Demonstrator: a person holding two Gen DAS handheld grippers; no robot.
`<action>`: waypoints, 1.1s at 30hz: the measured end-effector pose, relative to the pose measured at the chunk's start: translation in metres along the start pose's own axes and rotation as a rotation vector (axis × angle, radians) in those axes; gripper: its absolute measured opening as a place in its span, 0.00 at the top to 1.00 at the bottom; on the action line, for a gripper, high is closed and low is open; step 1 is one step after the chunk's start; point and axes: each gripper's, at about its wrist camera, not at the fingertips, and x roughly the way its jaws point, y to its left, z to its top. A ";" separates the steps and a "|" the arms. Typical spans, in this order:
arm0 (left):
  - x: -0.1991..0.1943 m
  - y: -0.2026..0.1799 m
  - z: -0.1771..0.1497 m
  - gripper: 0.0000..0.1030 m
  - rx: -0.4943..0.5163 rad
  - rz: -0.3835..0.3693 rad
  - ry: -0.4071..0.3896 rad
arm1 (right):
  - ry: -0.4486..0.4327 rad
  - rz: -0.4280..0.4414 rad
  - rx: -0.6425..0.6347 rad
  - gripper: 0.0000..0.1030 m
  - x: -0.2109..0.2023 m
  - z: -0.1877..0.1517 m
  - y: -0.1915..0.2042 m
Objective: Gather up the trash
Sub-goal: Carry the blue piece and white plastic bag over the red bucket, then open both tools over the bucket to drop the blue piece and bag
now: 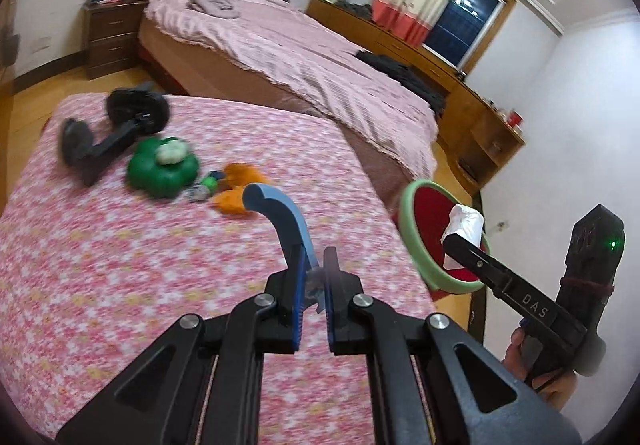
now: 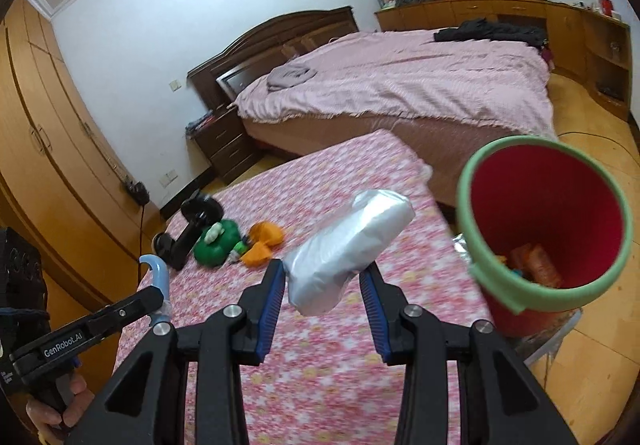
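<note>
My left gripper (image 1: 314, 277) is shut on a blue hook-shaped plastic piece (image 1: 276, 213) with a bit of clear film at its base. It hangs above the pink floral table (image 1: 120, 265). My right gripper (image 2: 322, 285) is shut on a white wrapped packet (image 2: 348, 249), held just left of a red bin with a green rim (image 2: 552, 197). Orange wrappers (image 2: 536, 261) lie in the bin. In the left wrist view the packet (image 1: 464, 223) sits in front of the bin's mouth (image 1: 428, 213). The left gripper (image 2: 156, 301) and its blue hook (image 2: 158, 273) show at the lower left of the right wrist view.
On the table's far part lie a black stand-like device (image 1: 120, 125), a green clover-shaped item (image 1: 160, 169) with a white crumpled lump on it, and orange pieces (image 1: 236, 189). Behind stand a pink-covered bed (image 2: 400, 85), a nightstand (image 2: 224, 145) and wooden wardrobes (image 2: 48, 149).
</note>
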 end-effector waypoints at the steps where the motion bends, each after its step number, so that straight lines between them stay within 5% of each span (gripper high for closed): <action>1: 0.003 -0.007 0.002 0.93 0.009 -0.007 0.006 | -0.007 -0.015 0.005 0.60 -0.004 0.002 -0.007; 33: 0.181 -0.171 0.017 0.93 0.279 -0.147 0.253 | 0.039 -0.189 0.299 0.59 0.000 0.014 -0.201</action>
